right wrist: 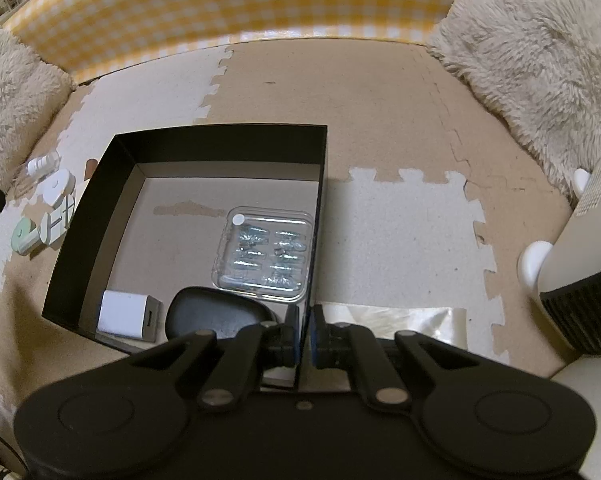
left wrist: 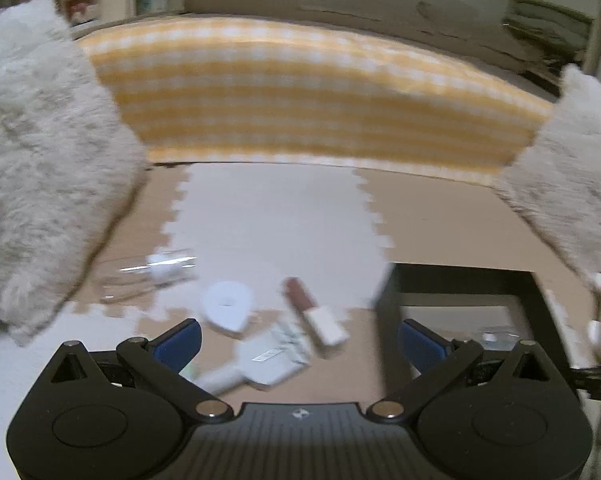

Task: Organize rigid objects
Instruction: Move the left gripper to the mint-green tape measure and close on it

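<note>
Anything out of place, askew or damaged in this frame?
Nothing spilled. One oddity: a brown patch on the black box floor looks like torn lining. Several small items lie loose on the mat left of the box. The right gripper is clamped on the box wall.

fluffy cushions (right wrist: 540,40), yellow checked fabric (left wrist: 300,92), puzzle floor mat (right wrist: 380,100)

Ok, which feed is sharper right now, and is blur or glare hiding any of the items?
Left wrist view: motion-smeared; the white disc, the brown and white stick and the clear packet read only as rough shapes, with a glare streak on the packet. Right wrist view: sharp; the clear case in the black box glints, contents readable; fisheye bends the edges.
</note>
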